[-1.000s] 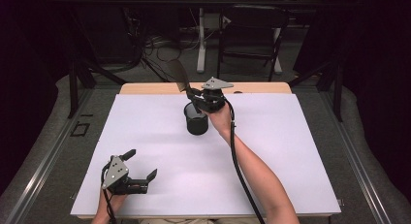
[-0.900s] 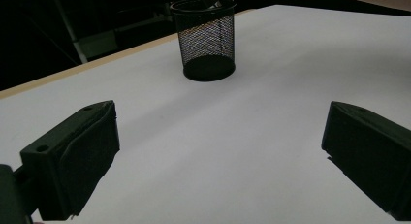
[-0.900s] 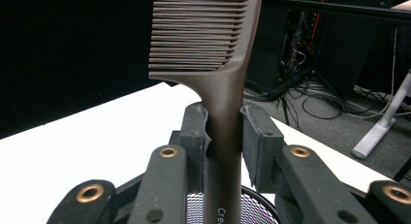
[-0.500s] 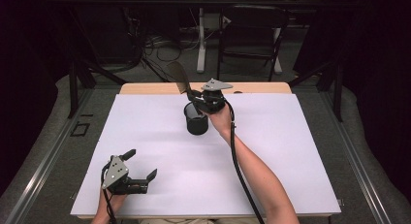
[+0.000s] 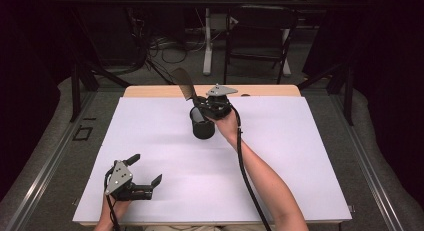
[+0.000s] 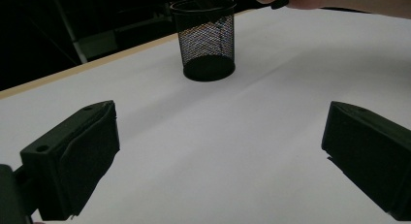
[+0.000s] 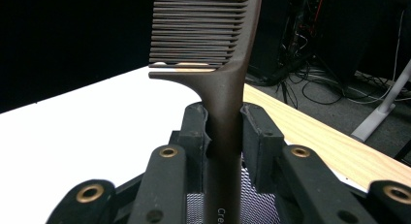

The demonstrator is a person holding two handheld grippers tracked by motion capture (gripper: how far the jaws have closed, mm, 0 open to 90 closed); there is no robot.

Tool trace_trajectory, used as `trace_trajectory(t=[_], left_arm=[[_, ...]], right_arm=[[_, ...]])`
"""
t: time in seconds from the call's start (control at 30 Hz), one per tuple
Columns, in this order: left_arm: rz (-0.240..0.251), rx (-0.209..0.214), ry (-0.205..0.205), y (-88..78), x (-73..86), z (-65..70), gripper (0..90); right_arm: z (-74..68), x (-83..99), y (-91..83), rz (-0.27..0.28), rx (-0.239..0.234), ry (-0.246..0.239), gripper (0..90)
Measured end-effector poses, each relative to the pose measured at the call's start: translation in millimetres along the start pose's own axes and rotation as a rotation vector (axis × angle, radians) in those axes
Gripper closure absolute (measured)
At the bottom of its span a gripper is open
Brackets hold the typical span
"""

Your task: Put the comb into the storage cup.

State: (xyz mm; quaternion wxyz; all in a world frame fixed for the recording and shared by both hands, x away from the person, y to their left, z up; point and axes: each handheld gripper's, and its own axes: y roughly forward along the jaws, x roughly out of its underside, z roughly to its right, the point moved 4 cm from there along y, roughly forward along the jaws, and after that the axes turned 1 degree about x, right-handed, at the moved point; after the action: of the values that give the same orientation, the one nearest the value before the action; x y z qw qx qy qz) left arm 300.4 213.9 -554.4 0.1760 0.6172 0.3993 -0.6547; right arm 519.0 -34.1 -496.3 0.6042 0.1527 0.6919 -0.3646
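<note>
I worked at a table (image 5: 310,156) whose top was covered by a white sheet, with a strip of bare pale wood (image 5: 150,91) showing along its far edge. Grey floor (image 5: 380,156) lay on both sides of it. Beyond the far edge stood a dark chair (image 5: 257,38), a white desk leg (image 5: 207,43) and tangled cables (image 5: 155,43). Black curtains (image 5: 30,66) closed the room in; light fell brightly on the tabletop alone.

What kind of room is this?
Probably a lab or recording studio: a white-covered table ringed by dark curtains, loose cables on the floor behind, and a person working a handheld gripper over a mesh cup.
</note>
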Motion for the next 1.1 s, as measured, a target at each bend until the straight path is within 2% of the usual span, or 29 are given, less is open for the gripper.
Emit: trace_trajectory(t=[0.7,1.1], left_arm=[[0.0,-0.001,-0.003,1.0,0.2,0.0,0.1],[0.001,0.0,-0.004,1.1,0.3,-0.1,0.1]], right_arm=[[-2.2,9.9,2.9,-0.051,0.008,-0.019,72.2],[-8.8,12.2,0.2,-0.064,0.013,-0.039,72.0]])
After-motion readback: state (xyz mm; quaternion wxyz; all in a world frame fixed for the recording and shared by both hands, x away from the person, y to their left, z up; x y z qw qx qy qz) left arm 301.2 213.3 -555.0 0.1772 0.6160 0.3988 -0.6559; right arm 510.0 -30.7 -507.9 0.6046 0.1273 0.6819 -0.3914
